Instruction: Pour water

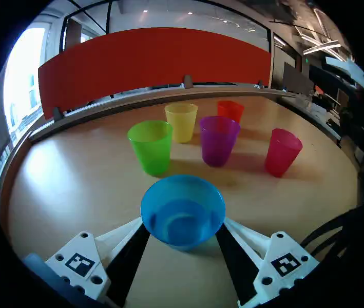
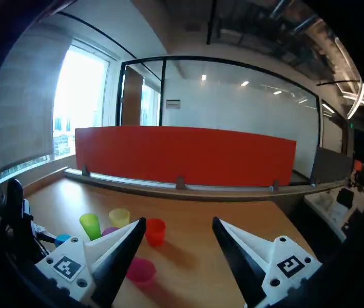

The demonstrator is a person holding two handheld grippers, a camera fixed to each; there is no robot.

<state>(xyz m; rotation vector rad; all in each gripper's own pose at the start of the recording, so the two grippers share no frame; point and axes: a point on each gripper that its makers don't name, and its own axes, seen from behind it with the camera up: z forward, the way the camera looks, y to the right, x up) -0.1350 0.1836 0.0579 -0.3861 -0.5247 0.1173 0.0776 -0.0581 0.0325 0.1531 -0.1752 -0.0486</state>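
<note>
Blue cup (image 1: 183,205) tight within left gripper (image 1: 183,227)

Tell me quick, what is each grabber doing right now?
Left gripper: closed on the blue cup, a finger on each side.
Right gripper: open, holding nothing.

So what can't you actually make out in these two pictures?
Left gripper view: whether the blue cup holds water; its tinted wall obscures any level.
Left gripper view: whether the hand-held gripper really presses it; the cup's bulge hides the contact.
Right gripper view: the purple cup, mostly behind the near finger.
</note>
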